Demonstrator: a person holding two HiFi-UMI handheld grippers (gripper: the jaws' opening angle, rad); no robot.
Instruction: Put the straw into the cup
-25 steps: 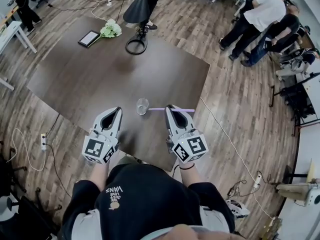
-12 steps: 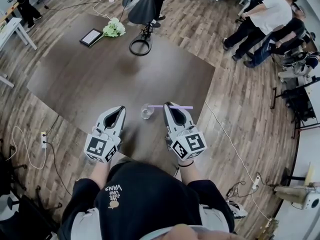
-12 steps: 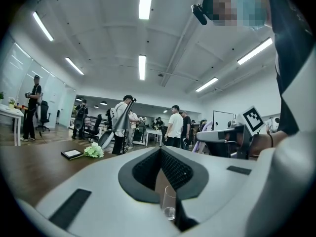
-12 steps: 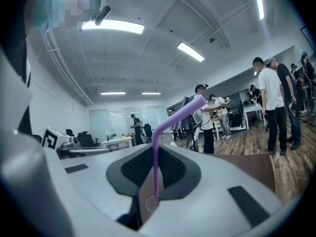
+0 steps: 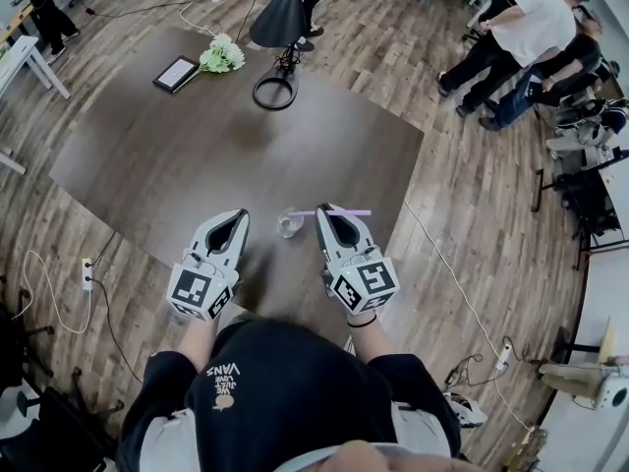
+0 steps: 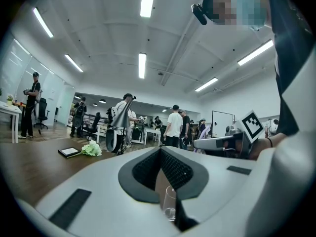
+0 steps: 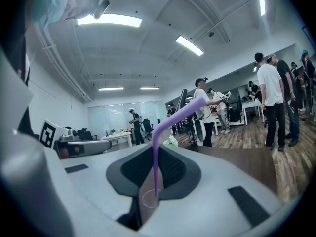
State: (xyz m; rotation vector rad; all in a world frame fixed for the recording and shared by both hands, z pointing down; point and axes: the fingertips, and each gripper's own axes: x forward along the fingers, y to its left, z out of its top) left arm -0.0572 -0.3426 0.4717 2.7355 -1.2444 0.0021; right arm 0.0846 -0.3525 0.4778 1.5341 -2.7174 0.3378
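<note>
A small clear glass cup [image 5: 289, 224] stands near the front edge of the dark table [image 5: 197, 155], between my two grippers. My right gripper [image 5: 334, 214] is shut on a purple straw [image 5: 344, 212], which lies level across its tips. The straw's left end sits over the cup's rim. In the right gripper view the straw [image 7: 156, 167] stands upright between the jaws with its top bent right, and the cup's rim [image 7: 149, 198] shows below it. My left gripper [image 5: 237, 217] is shut and holds nothing, just left of the cup [image 6: 169, 204].
At the table's far side lie a dark tablet [image 5: 175, 74] and a bunch of white flowers [image 5: 218, 57]. A stand with a ring base [image 5: 275, 91] is behind them. People [image 5: 511, 28] stand at the back right. A white cable [image 5: 442, 264] runs over the floor to the right.
My right gripper has carried the straw left and a little down, and its free end has come over the cup's rim. The left gripper has drifted slightly nearer the cup.
</note>
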